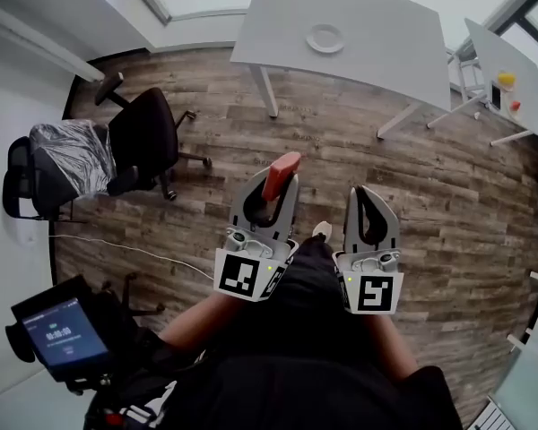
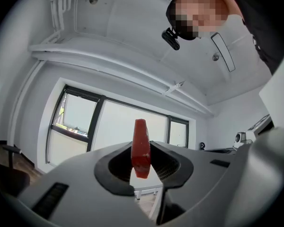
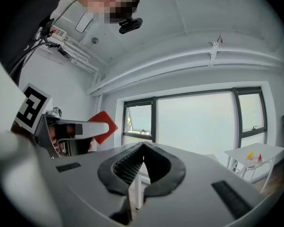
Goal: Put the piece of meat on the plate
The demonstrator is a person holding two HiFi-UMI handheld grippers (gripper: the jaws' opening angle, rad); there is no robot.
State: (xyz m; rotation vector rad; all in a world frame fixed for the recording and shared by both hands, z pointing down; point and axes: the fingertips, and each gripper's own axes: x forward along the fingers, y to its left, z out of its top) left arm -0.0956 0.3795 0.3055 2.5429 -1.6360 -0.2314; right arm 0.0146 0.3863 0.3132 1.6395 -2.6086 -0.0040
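Observation:
My left gripper is shut on a red slab of meat, which sticks out past the jaw tips; the left gripper view shows the meat upright between the pads. Close beside it to the right, my right gripper is shut with nothing in it, its jaw tips meeting in the right gripper view. From that view the left gripper with the meat shows at the left. A white plate lies on a grey table far ahead across the wooden floor. Both grippers point level, held in front of the person's body.
A black office chair stands at the left with a second chair covered in plastic behind it. A smaller white table with yellow and red items is at the right. A device with a lit screen sits at lower left.

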